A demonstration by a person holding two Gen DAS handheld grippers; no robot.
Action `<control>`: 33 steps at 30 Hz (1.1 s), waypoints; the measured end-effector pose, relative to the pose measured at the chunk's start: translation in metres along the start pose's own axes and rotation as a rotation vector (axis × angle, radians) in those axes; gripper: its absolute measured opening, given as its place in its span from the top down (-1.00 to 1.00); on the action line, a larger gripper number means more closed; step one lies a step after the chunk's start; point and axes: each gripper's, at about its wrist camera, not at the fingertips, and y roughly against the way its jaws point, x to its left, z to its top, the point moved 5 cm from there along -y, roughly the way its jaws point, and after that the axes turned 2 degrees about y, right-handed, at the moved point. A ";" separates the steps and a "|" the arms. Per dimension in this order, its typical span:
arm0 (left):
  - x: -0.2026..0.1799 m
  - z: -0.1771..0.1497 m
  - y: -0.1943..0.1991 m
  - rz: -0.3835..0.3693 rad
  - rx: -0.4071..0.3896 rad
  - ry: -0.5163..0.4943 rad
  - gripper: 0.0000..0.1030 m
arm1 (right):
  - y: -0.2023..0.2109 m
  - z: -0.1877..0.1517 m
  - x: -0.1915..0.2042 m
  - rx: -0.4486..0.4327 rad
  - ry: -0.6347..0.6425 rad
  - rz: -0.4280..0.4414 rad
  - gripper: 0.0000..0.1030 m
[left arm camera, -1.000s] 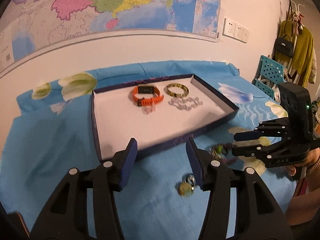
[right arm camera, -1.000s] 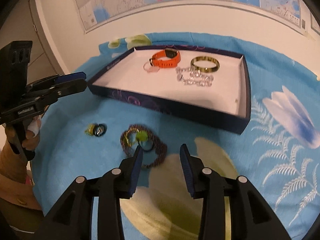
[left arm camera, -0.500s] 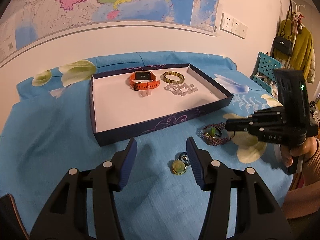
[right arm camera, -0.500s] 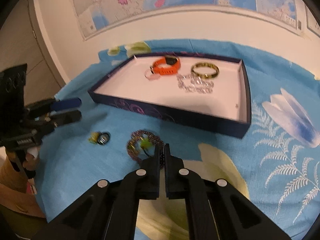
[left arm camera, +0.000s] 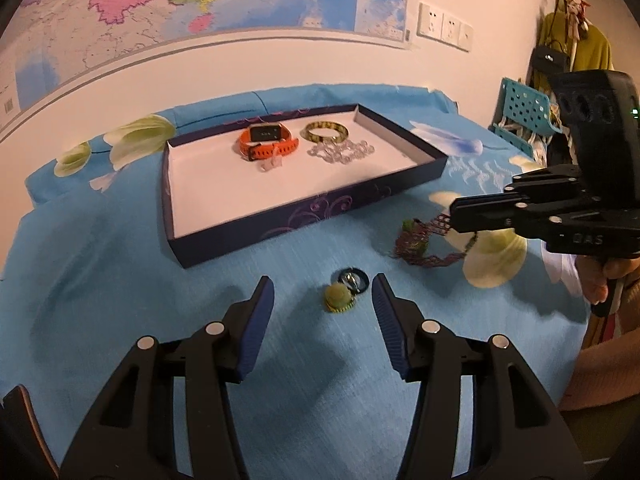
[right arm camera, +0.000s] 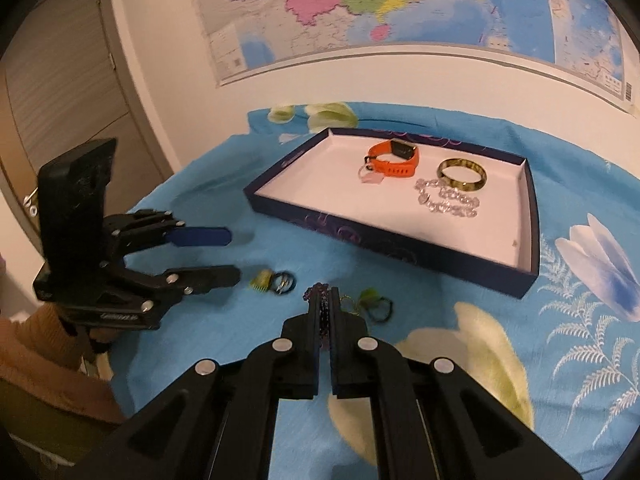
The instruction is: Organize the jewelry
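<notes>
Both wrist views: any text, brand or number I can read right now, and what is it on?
"QAS": raised letters on the right gripper's black body, left wrist view; partly blurred, so uncertain.
Left gripper's body, right wrist view: a white printed word, too blurred to read.
Wall map: place names and barcode corner, too small to read.
Orange watch screen: faint marks, unreadable.
Box: swirl ornament only, no words.

A table draped in a blue cloth [left arm camera: 120, 280] printed with pale flowers carries a shallow dark-blue tray [left arm camera: 304, 216], set toward the far edge by the wall. Nearer the front edge, a small green-and-dark ring charm [left arm camera: 346, 290] lies on the cloth. Just beside it, a maroon beaded necklace [left arm camera: 416, 240] rests partly on the cloth, one end raised clear of it.
</notes>
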 end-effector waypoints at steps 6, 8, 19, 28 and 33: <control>-0.003 -0.003 -0.007 -0.010 0.026 -0.008 0.12 | 0.001 -0.020 -0.005 0.043 -0.027 -0.005 0.94; -0.005 -0.003 -0.009 -0.009 0.034 -0.014 0.13 | 0.000 -0.026 -0.009 0.057 -0.046 -0.010 0.94; -0.011 -0.005 -0.019 -0.019 0.077 -0.028 0.17 | 0.000 -0.048 -0.029 0.089 -0.116 -0.036 0.85; -0.009 -0.006 -0.029 -0.007 0.119 -0.006 0.23 | 0.001 -0.038 -0.018 0.052 -0.064 -0.036 0.24; -0.008 -0.005 -0.033 -0.001 0.129 0.001 0.33 | -0.008 -0.039 -0.015 0.063 -0.053 -0.041 0.24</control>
